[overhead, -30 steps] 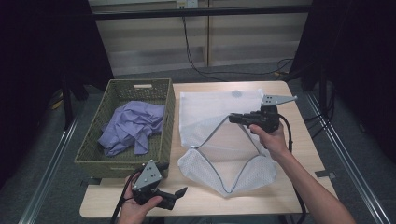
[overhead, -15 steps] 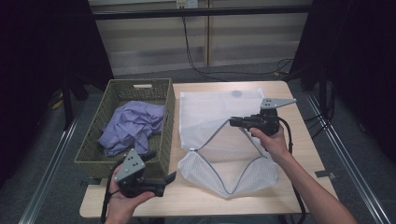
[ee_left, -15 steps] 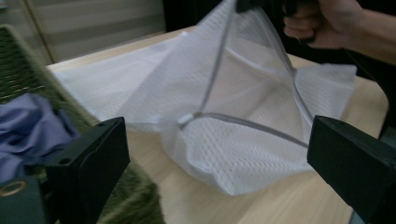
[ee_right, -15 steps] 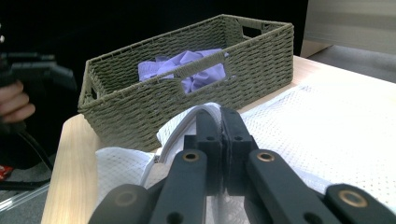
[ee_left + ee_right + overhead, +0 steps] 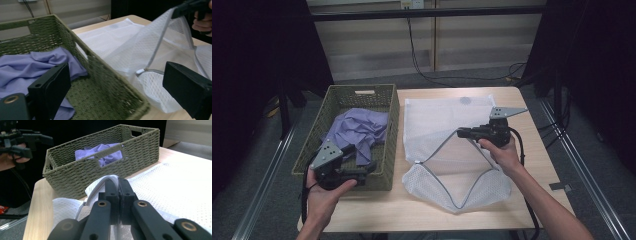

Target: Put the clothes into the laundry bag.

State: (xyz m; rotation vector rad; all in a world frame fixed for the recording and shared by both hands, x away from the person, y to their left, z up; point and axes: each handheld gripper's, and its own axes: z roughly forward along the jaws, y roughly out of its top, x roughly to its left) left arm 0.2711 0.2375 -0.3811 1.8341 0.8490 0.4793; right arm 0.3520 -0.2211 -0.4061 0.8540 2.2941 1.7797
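At the left, the left gripper [image 5: 371, 169] is held level over the near corner of the green wicker basket [image 5: 388, 165], its hand [image 5: 326, 192] gripping from below; its jaws are spread with nothing between them, and have just been closing a little; a purple cloth [image 5: 357, 131] lies inside the basket; on the desk [image 5: 532, 150], the white mesh bag [image 5: 447, 150] lies open; the right gripper [image 5: 460, 133], pointing left, pinches its zipper edge and lifts it, wrist straight.

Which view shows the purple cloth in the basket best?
The high view: the purple cloth lies fully visible inside the green basket. The left gripper view shows it partly behind a jaw; the right gripper view shows it over the rim.
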